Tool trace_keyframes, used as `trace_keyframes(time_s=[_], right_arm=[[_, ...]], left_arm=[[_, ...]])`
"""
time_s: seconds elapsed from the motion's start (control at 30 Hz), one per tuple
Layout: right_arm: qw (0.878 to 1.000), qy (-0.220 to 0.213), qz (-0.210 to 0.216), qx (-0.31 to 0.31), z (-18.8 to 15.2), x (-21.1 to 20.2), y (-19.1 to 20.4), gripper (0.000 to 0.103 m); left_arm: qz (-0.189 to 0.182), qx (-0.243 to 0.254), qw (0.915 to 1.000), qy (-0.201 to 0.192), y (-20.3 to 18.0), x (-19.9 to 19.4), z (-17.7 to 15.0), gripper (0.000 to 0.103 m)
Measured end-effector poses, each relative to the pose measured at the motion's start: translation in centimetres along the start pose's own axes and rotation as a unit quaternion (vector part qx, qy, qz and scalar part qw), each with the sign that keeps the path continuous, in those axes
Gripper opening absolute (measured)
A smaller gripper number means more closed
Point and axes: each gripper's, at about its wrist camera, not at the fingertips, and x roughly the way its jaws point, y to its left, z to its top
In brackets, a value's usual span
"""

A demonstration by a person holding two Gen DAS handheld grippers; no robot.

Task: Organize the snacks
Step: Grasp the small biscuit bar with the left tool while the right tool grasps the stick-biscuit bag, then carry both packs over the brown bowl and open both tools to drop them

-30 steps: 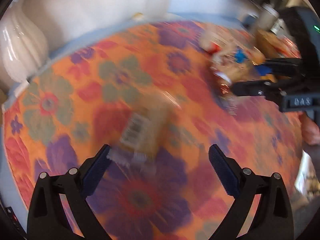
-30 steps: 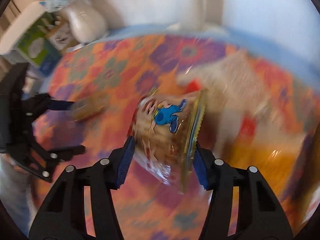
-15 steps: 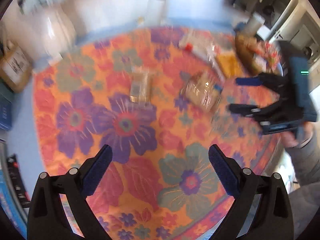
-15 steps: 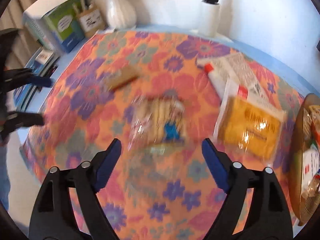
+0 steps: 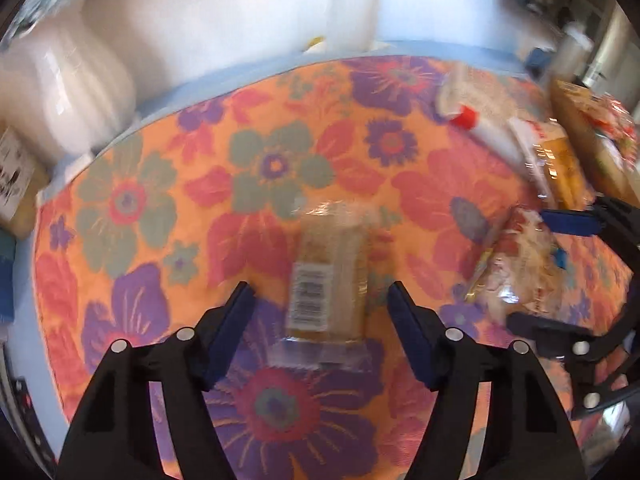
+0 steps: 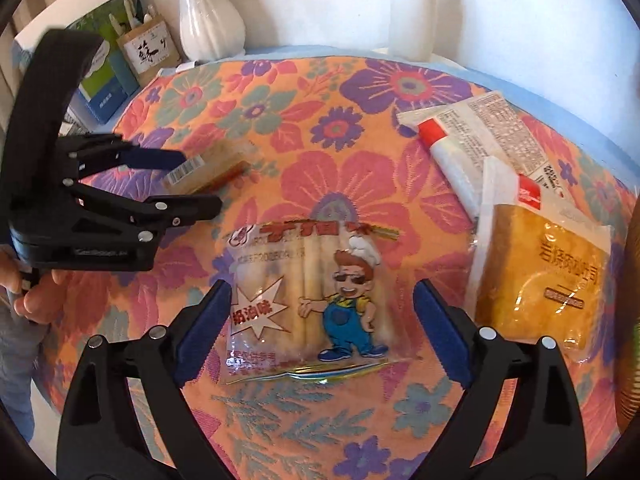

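Note:
A small brown snack bar [image 5: 330, 276] with a barcode label lies on the floral tablecloth between the fingers of my open left gripper [image 5: 320, 300]; it also shows in the right wrist view [image 6: 204, 170]. A clear cartoon-chef packet of bread sticks [image 6: 306, 300] lies flat between the fingers of my open right gripper [image 6: 320, 304]; it also shows in the left wrist view [image 5: 516, 264]. Neither packet is gripped. The left gripper [image 6: 188, 180] shows in the right wrist view, and the right gripper [image 5: 532, 268] in the left wrist view.
An orange toast packet [image 6: 536, 276] and a white packet with a red tab [image 6: 476, 136] lie to the right. A white vase [image 6: 210, 24], a white roll [image 6: 412, 16] and boxes [image 6: 108, 68] stand at the back. A basket rim [image 6: 632, 280] is far right.
Both grippers have come down close to the table again. The right gripper let go of the cartoon packet, which now lies flat. The left gripper's fingers now straddle the brown bar.

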Motion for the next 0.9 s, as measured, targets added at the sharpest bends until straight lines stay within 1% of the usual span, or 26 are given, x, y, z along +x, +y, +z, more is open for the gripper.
trace_keyframes(time_s=[0.03, 0.1, 0.13, 0.17, 0.2, 0.23, 0.27, 0.3, 0.33, 0.37, 0.4, 0.5, 0.57, 0.6, 0.63, 0.73, 0.77, 0.83, 0.87, 0.9], right_arm=[[1.0, 0.002, -0.014, -0.007, -0.1, 0.2, 0.4, 0.087], [0.999, -0.003, -0.037, -0.021, -0.5, 0.1, 1.1, 0.078], [0.999, -0.008, -0.044, -0.027, -0.8, -0.2, 1.4, 0.076], [0.998, -0.011, -0.049, -0.03, -1.1, -0.5, 1.5, 0.073], [0.998, -0.014, -0.053, -0.033, -1.5, -1.0, 1.8, 0.07], [0.998, -0.015, -0.047, -0.031, -2.0, -1.5, 1.7, 0.07], [0.999, -0.015, -0.034, -0.026, -2.4, -1.9, 1.6, 0.068], [1.0, -0.016, -0.011, -0.011, -3.0, -2.6, 1.2, 0.067], [1.0, -0.018, 0.003, -0.001, -3.6, -3.2, 0.9, 0.067], [1.0, -0.02, 0.01, 0.008, -4.3, -3.9, 0.6, 0.067], [0.999, -0.024, 0.017, 0.021, -5.3, -4.9, 0.0, 0.067], [0.997, -0.037, 0.041, 0.052, -7.4, -7.5, -1.5, 0.067], [0.995, -0.052, 0.048, 0.072, -8.7, -9.7, -2.7, 0.067], [0.993, -0.066, 0.048, 0.084, -9.4, -11.4, -3.8, 0.067], [0.992, -0.078, 0.043, 0.093, -9.9, -12.8, -4.7, 0.067], [0.986, -0.119, 0.009, 0.118, -10.7, -17.2, -8.0, 0.067], [0.984, -0.128, 0.001, 0.122, -10.5, -17.9, -8.7, 0.067], [0.977, -0.157, -0.037, 0.143, -10.6, -20.6, -11.5, 0.067], [0.973, -0.165, -0.049, 0.151, -10.7, -21.3, -12.5, 0.067], [0.968, -0.178, -0.064, 0.167, -10.7, -22.4, -14.3, 0.067]], left_arm=[[0.001, 0.005, 1.0, 0.001, -0.2, 0.1, 0.0, 0.07], [0.014, 0.009, 0.9999, 0.003, -0.4, 0.4, 0.1, 0.069], [0.028, 0.01, 0.9996, 0.0, -0.7, 0.3, 0.1, 0.06], [0.037, 0.011, 0.9992, -0.003, -1.0, 0.1, 0.2, 0.045], [0.046, 0.01, 0.9989, -0.006, -1.4, -0.1, 0.2, 0.036], [0.052, 0.008, 0.9986, -0.008, -1.6, -0.3, 0.2, 0.034], [0.058, 0.009, 0.9982, -0.012, -1.9, -0.6, 0.0, 0.033], [0.071, 0.019, 0.997, -0.022, -2.5, -1.1, -0.3, 0.033], [0.08, 0.031, 0.9958, -0.032, -3.4, -1.6, -0.8, 0.033], [0.074, 0.033, 0.9961, -0.036, -3.9, -2.2, -1.1, 0.033], [0.06, 0.032, 0.9968, -0.041, -4.6, -2.8, -1.5, 0.033], [0.03, 0.036, 0.9961, -0.075, -7.2, -5.5, -1.8, 0.033], [0.011, 0.042, 0.9948, -0.092, -8.7, -7.0, -1.7, 0.033], [0.004, 0.05, 0.9935, -0.103, -10.2, -8.0, -1.4, 0.033], [-0.002, 0.055, 0.9923, -0.11, -11.3, -8.7, -1.1, 0.033], [-0.042, 0.074, 0.9864, -0.141, -15.4, -10.8, 0.9, 0.034], [-0.052, 0.077, 0.9847, -0.148, -16.3, -11.3, 1.3, 0.034], [-0.077, 0.088, 0.9795, -0.164, -18.8, -12.3, 3.1, 0.033], [-0.09, 0.095, 0.9769, -0.169, -20.3, -12.6, 4.4, 0.034], [-0.095, 0.101, 0.9754, -0.172, -21.3, -12.7, 5.1, 0.034]])
